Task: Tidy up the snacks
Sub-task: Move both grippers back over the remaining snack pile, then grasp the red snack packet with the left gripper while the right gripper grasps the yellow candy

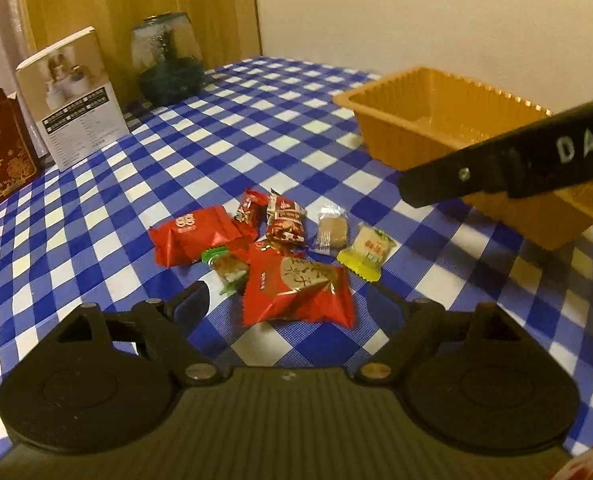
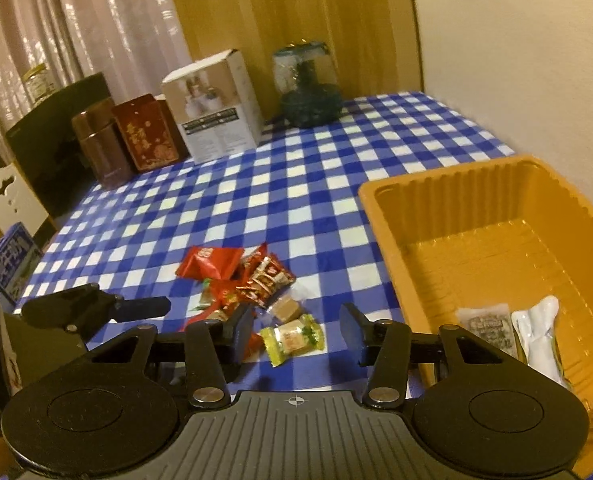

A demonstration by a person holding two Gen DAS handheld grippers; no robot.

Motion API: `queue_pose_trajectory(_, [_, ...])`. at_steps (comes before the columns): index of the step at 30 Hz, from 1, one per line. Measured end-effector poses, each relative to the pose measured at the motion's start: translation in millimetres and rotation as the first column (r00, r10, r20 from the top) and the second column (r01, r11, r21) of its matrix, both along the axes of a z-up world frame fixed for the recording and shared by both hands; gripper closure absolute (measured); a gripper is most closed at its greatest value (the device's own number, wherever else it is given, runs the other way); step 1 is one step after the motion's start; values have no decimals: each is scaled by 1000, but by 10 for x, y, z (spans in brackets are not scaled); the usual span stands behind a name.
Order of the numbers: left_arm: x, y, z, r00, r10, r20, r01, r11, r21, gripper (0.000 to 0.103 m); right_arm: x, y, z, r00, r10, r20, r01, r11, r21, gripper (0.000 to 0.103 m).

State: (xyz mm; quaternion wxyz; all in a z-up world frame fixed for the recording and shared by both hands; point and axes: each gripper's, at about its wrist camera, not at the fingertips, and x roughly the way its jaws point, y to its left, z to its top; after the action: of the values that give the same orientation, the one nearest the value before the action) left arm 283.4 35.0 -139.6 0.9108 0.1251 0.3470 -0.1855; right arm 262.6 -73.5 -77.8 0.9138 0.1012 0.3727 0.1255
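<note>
A heap of small snack packets lies on the blue checked tablecloth [image 1: 256,120]. My left gripper [image 1: 292,300] stands open low over the heap. A big red packet [image 1: 296,292] lies between its jaws, untouched by the pads. My right gripper [image 2: 296,336] is open too, its jaws on either side of a yellow packet [image 2: 292,338] without pressing it. Beside that lie a clear packet with a brown square [image 2: 286,308] and several red packets [image 2: 212,262]. The orange tray [image 2: 384,208] at the right holds a grey packet [image 2: 486,326] and a white one [image 2: 536,332].
Along the table's far edge stand a white box [image 2: 212,112], a red tin [image 2: 146,132], a brown canister [image 2: 100,144] and a glass dome jar [image 2: 306,80]. A wall runs behind the tray. A blue box [image 2: 12,264] sits at the left edge.
</note>
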Motion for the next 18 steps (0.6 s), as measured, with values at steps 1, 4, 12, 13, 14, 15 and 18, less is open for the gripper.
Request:
queue_pose_trajectory(1, [12,-11,-16,1000,-1,-3,1,1000,-1,20,5,-5,-2,1000,-1,-3,1,1000,9,54])
queue_pose_trajectory(4, [52,-58,-52,1000,-8,-12,7,1000,-4,26,8,4,3,1000,4,-5,-3,1000,19,54])
queue_pose_trajectory(12, [71,-65,-91,1000,6,-16,-6,1000,0,57,-3,59,18,1000,13,7,-13,1000,9,54])
queue_pose_trajectory(13, [74,-41,-84,1000,15,-23,-16,1000,-6,58,-5,72,14,1000,18,6,-18,1000,8,54])
queue_pose_trajectory(14, [76,-12,-79,999,27,-30,-27,1000,-12,59,-9,87,10,1000,22,6,-22,1000,5,54])
queue_pose_trajectory(15, [80,24,-70,998,40,-39,-41,999,-19,59,-17,108,4,1000,28,8,-28,1000,3,53])
queue_pose_trajectory(18, [62,170,-21,993,98,-59,-100,994,-46,60,-36,171,-20,998,55,15,-55,998,-12,53])
